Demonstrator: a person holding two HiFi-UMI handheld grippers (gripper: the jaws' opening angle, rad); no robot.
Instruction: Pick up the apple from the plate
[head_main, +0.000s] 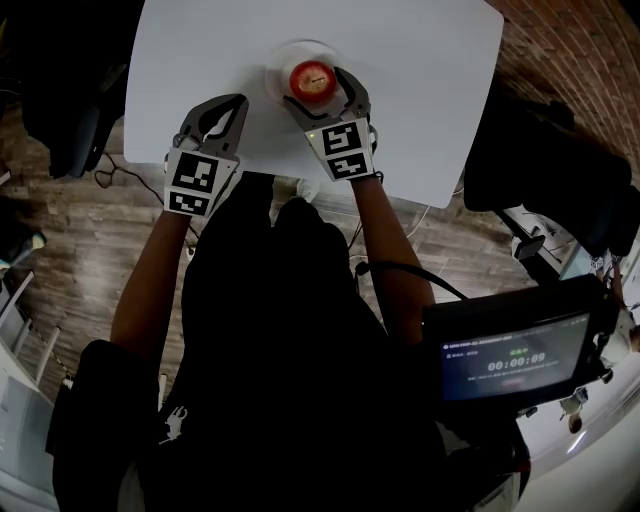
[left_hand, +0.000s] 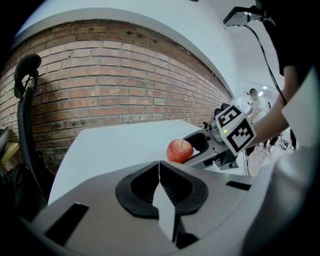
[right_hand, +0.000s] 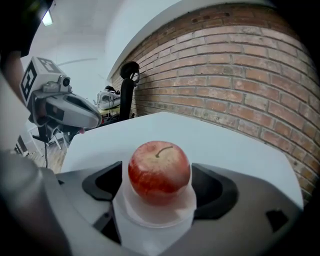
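One apple (head_main: 311, 79), one plate (head_main: 283, 55) and one white table (head_main: 420, 90) are counted. Two grippers are seen, the left gripper (head_main: 237, 101) and the right gripper (head_main: 318, 88). One screen (head_main: 515, 357) showing a timer is also counted.

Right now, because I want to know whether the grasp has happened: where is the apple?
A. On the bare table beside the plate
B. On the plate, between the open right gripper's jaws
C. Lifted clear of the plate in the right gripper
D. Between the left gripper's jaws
B: the apple sits on the plate, and the jaws of the right gripper stand wide apart on either side of it.
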